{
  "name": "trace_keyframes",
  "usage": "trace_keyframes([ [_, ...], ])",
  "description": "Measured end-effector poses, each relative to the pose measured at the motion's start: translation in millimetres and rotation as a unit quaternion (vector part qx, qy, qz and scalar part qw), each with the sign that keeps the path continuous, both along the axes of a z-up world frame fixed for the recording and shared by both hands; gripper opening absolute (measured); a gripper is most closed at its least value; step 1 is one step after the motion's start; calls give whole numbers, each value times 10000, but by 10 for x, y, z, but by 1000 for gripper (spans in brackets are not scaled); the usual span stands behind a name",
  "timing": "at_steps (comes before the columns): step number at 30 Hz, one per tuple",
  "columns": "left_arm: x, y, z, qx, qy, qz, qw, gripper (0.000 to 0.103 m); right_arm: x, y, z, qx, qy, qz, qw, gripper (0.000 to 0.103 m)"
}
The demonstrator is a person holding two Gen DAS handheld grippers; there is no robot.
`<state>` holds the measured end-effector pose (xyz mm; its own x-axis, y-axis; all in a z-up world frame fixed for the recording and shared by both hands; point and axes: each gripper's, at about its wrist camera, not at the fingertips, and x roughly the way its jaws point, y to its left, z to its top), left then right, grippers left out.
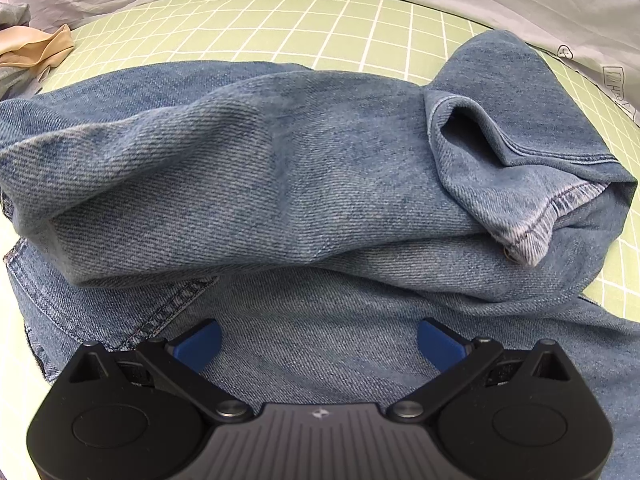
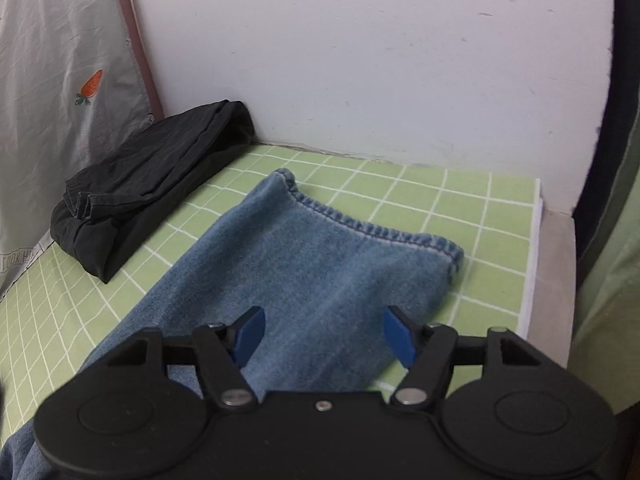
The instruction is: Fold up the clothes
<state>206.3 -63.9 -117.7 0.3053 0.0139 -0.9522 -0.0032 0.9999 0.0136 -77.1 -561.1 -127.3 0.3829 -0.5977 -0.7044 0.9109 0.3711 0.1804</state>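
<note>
- Left wrist view: my left gripper (image 1: 318, 338) hovers with its fingers wide, gripping nothing, over the jeans (image 1: 280, 168). Denim fills the space between and ahead of the fingertips, with a leg doubled across, its hem (image 1: 532, 236) ahead and to the right.
- Right wrist view: my right gripper (image 2: 324, 336) is also spread wide and empty. One leg runs straight out from between the fingers, hem (image 2: 372, 228) at the far end, flat on the green mat (image 2: 480, 216).
- So the long axis here lies along my right fingers, cuff pointing away from me.
- I judge the fold half made: one leg doubled, one stretched out.
- To do it well, I'd pinch both layers near a seam and keep edges square.
- Dark clothes (image 2: 152, 184) sit ahead-left of the right fingers.
</note>
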Motion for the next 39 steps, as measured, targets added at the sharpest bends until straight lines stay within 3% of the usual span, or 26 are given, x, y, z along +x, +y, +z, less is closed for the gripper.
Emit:
trace_keyframes([
  [3, 15, -18, 7, -1, -21, -2, 10000, 103, -76, -42, -49, 44, 80, -276, 9996, 60],
  [9, 25, -62, 9, 0, -96, 23, 10000, 103, 72, -77, -138, 87, 565, -169, 9982, 47],
  [10, 24, -70, 10, 1, -112, 32, 9999, 103, 91, -52, -135, 3, 714, -141, 9973, 39],
  [11, 24, -78, 11, 3, -127, 42, 9999, 103, 106, -32, -132, -74, 852, -113, 9963, 23],
  [13, 15, -94, 14, 0, -153, 41, 9999, 103, 108, -26, -127, -192, 1062, -60, 9941, 11],
  [19, -106, -138, 40, -12, -226, -127, 9997, 103, 102, 31, -51, -355, 1353, 15, 9902, 9],
  [22, -214, -132, 67, -2, -184, -292, 9994, 103, 137, 116, 31, -493, 1432, 168, 9883, 11],
  [24, -272, -116, 96, 47, -116, -401, 9991, 103, 161, 173, 85, -585, 1484, 271, 9868, 23],
  [26, -314, -73, 185, 83, -113, -456, 9989, 103, 184, 230, 139, -677, 1536, 373, 9851, 45],
  [28, -371, 51, 283, 198, -146, -496, 9985, 103, 264, 332, 212, -814, 1553, 583, 9828, 50],
  [31, -494, 398, 372, 456, -252, -533, 9972, 103, 565, 630, 323, -984, 1448, 1145, 9779, 71],
  [33, -319, 562, 494, 545, -334, -460, 9969, 103, 788, 851, 355, -1043, 1337, 1532, 9735, 73],
  [36, 17, 705, 452, 497, -415, -368, 9972, 103, 1156, 1246, 331, -1033, 1197, 2049, 9659, 73],
  [39, 110, 1058, 673, 442, -488, -358, 9972, 103, 1502, 1675, 352, -1051, 1058, 2430, 9585, 77],
])
